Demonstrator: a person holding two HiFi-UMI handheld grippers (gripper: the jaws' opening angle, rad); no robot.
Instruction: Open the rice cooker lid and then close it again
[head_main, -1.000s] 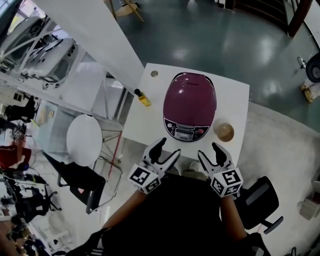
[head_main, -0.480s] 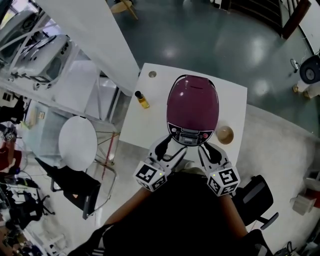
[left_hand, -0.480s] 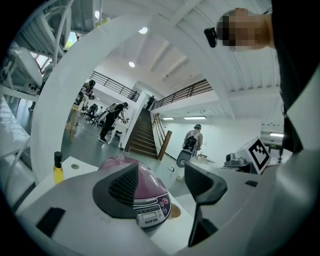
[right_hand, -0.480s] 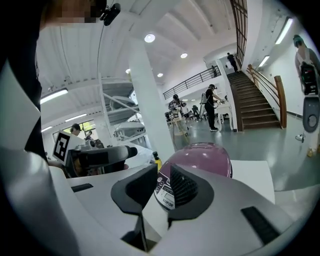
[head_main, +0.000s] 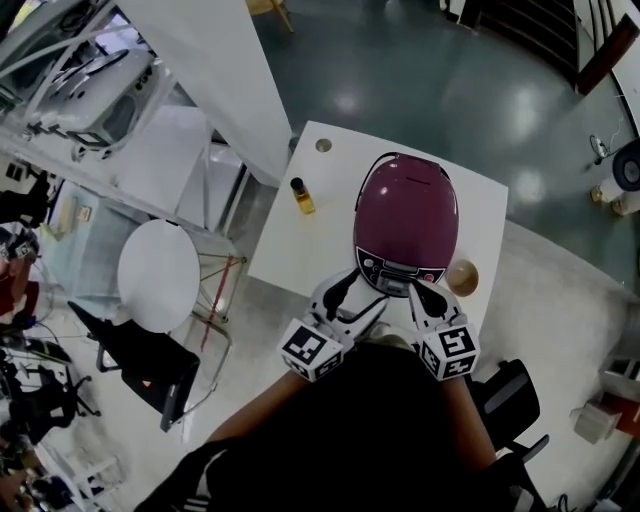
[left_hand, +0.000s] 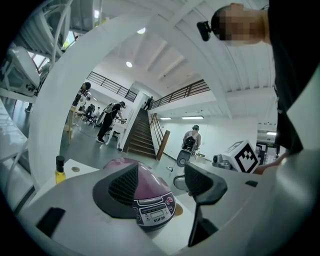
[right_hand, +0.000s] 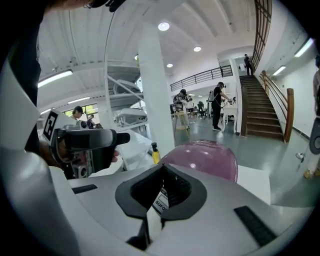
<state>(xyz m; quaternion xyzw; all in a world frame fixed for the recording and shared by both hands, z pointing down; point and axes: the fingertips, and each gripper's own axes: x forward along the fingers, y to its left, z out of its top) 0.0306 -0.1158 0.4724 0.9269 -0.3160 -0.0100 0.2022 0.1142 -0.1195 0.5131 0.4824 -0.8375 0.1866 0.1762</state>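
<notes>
Glossy maroon rice cooker (head_main: 405, 215), lid down, sits mid-frame; left gripper (head_main: 352, 298) gapes, right gripper (head_main: 421, 296) has just snapped closed on nothing.

A glossy plum-purple, dome-shaped rice cooker (head_main: 405, 215) stands upright on the white square worktop (head_main: 320, 215), a little toward the worktop's 4 o'clock side in the head view. Its rounded lid (head_main: 410, 200) is down and shut. The dark control panel (head_main: 403, 272) (small display, buttons around it) sits at the cooker's 6 o'clock, close to the near edge. A thin dark carry handle (head_main: 372, 172) arcs round its 11 o'clock side.
</notes>
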